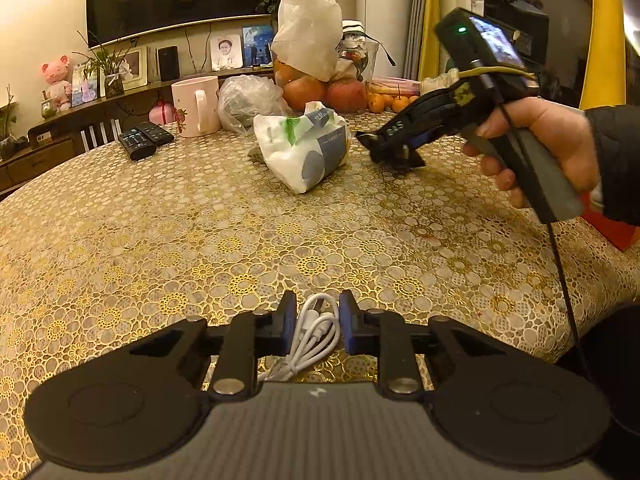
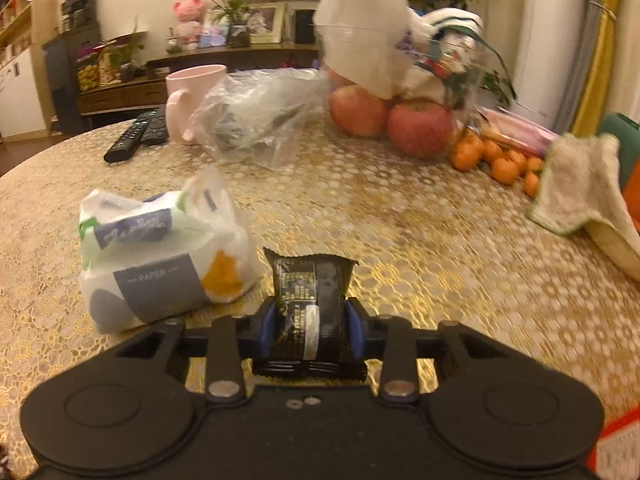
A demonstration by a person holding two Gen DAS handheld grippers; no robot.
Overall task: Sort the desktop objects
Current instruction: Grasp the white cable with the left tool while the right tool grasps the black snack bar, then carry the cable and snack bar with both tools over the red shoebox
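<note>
Gold lace-patterned tablecloth point(image 1: 224, 216) spreads beneath your left gripper point(image 1: 318, 320), whose blue-padded fingers point(image 1: 289, 326) are clenched on a loosely coiled white cable point(image 1: 316, 334), glossy and round-corded, lying low over the cloth. Ahead and to the right, your right hand point(image 1: 544, 148) wraps the other tool's grey handle, tilting your right gripper point(image 1: 374, 142) down toward the table beside a soft tissue pack point(image 1: 306, 152).

Crinkled black foil fills the right wrist view: your right gripper point(image 2: 310, 326) is squeezing a small snack packet point(image 2: 310, 300) with serrated ends, pads pressing both sides. Just left sits the tissue pack; far ahead are smooth red apples point(image 2: 418, 128), and a nubby cloth point(image 2: 580, 184) lies right.
</note>
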